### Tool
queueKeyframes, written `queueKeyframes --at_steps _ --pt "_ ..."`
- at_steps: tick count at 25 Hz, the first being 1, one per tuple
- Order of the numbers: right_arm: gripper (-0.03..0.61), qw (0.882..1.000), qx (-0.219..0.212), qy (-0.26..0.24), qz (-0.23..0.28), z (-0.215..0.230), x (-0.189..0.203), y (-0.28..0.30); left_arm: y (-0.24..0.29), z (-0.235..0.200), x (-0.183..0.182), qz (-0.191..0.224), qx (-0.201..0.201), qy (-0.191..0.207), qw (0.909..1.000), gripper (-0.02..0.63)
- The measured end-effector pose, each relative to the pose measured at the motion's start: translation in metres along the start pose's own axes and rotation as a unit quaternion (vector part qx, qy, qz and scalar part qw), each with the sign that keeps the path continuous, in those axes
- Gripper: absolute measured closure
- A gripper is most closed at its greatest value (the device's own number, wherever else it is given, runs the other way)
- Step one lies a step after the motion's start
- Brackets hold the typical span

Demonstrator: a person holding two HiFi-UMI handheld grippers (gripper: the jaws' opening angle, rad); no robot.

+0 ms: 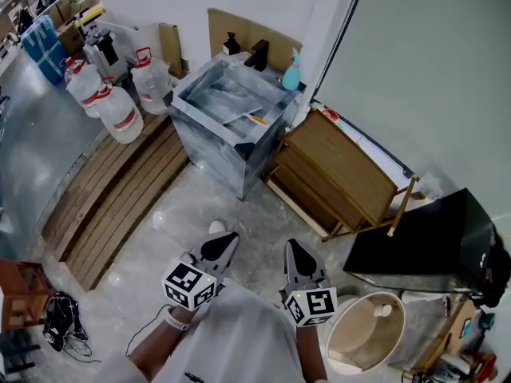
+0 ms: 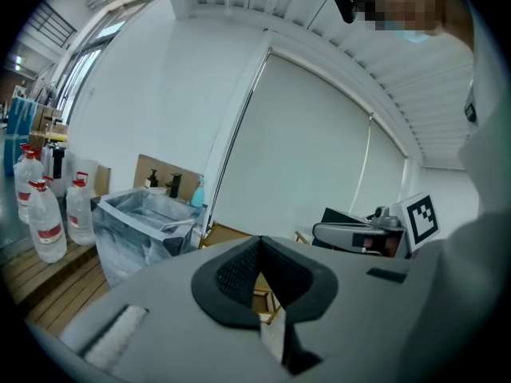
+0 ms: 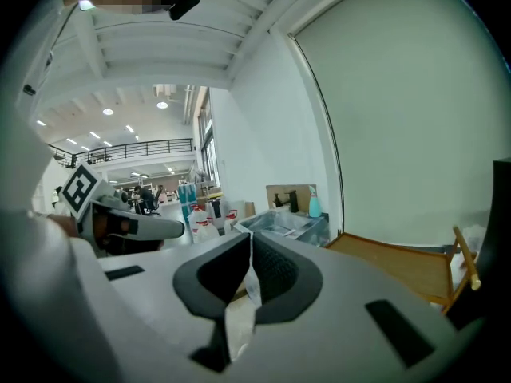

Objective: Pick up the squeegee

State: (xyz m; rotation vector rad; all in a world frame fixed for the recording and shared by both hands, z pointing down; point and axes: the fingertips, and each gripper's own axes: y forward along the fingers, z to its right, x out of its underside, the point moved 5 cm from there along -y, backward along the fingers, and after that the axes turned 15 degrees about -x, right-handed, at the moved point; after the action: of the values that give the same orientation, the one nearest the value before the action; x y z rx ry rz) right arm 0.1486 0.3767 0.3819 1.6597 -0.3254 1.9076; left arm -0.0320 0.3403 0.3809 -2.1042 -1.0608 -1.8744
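A grey marbled basin stands on the floor ahead, by the white wall. Inside it lies a pale flat tool with an orange end, which may be the squeegee; I cannot make it out clearly. My left gripper and right gripper are held side by side close to the body, well short of the basin and pointing toward it. Both are shut, jaws meeting with nothing between them. The basin shows in the left gripper view beyond the left gripper. It is small and far past the right gripper.
Several large water bottles stand left of the basin on a slatted wooden pallet. A folded wooden table lies right of the basin. A black box and a white bucket are at the lower right. A teal spray bottle stands behind the basin.
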Motion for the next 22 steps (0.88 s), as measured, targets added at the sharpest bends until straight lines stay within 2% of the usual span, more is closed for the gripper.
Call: queueKeyframes --at_steps 7,14,22 --pt "0.569 1.000 0.012 -0.013 -0.017 0.046 -0.046 0.110 0.077 -0.088 -0.064 -0.005 0.019 0.005 0.9998 0.611" --pt "0.569 0.999 0.026 -0.006 -0.026 0.093 -0.075 0.222 0.149 -0.179 -0.119 -0.011 0.021 0.002 0.9997 0.611" --pt "0.569 0.999 0.042 -0.002 -0.032 0.134 -0.094 0.303 0.207 -0.249 -0.148 -0.017 0.015 0.000 0.9997 0.611"
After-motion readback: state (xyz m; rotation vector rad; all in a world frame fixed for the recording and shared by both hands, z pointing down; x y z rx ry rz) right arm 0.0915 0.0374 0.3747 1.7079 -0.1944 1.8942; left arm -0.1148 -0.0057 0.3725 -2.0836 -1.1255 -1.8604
